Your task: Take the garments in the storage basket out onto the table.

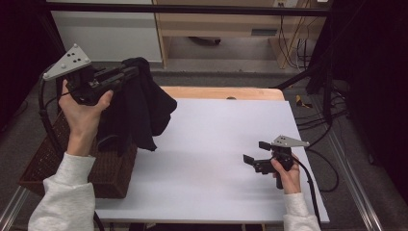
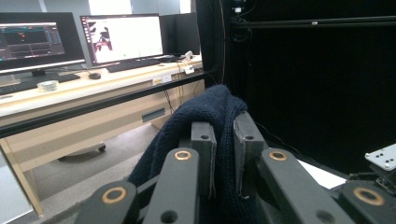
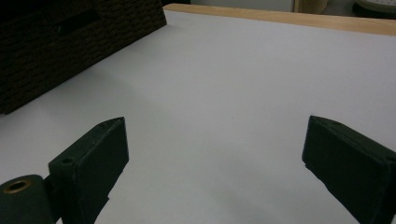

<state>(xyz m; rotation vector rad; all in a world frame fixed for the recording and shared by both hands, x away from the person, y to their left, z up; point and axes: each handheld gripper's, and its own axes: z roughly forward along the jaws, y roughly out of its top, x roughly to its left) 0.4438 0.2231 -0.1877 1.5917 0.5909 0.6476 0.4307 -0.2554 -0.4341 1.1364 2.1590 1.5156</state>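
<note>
A dark navy knitted garment [image 1: 142,103] hangs in the air over the left side of the table, held up by my left gripper [image 1: 131,72], which is shut on a fold at its top. In the left gripper view the knit [image 2: 212,109] is pinched between the two pads and bulges above them. The cloth drapes down toward a brown wicker basket [image 1: 48,159] at the table's left edge. My right gripper [image 1: 256,151] rests low over the white table top [image 1: 216,144] at the right, jaws wide open with nothing between them; the right gripper view shows its fingertips [image 3: 100,154] over bare white surface.
The wicker basket [image 3: 70,46] stands at the table's left. A wooden strip [image 1: 226,93] runs along the far edge. Beyond, a desk carries monitors [image 2: 121,37] and a keyboard. Cables and a dark frame [image 1: 327,82] stand to the right.
</note>
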